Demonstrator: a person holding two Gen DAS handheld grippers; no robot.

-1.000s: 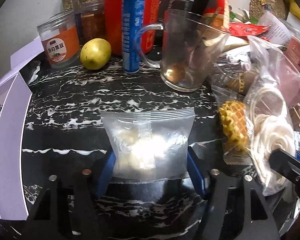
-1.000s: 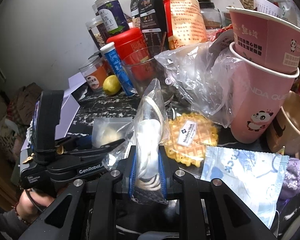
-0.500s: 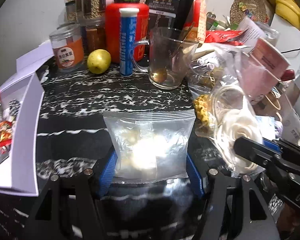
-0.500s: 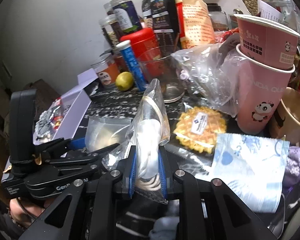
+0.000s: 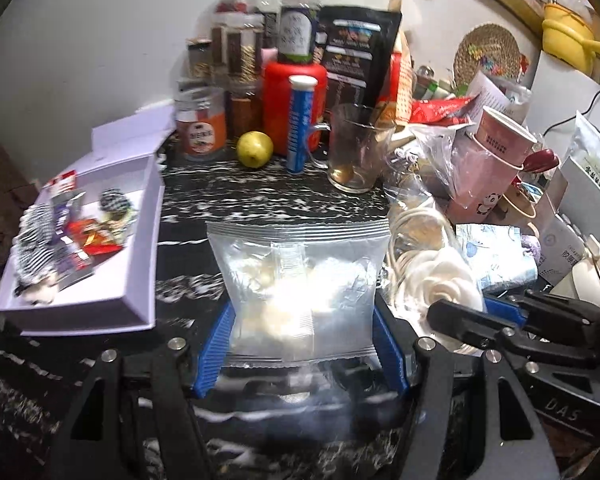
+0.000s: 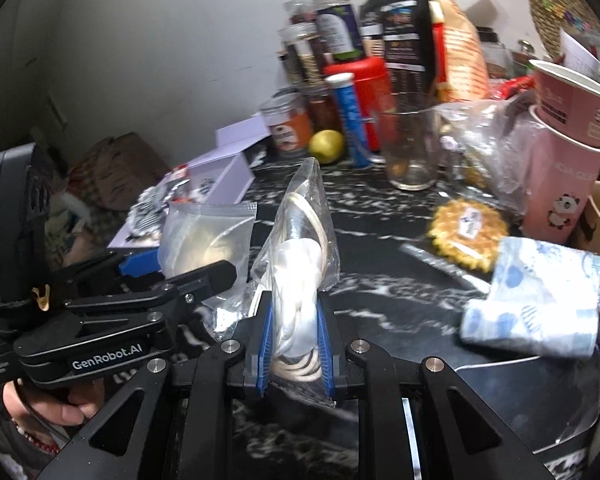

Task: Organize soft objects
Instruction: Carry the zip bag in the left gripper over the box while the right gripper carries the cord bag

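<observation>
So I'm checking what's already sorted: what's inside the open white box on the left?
The white box holds a black-and-white striped soft item, a small patterned bundle and red packets. Whatever lies beneath these is covered.

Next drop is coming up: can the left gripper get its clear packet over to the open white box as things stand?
Probably yes. The left gripper grips the clear packet, and only bare marble counter separates it from the white box, whose near end has room.
</observation>
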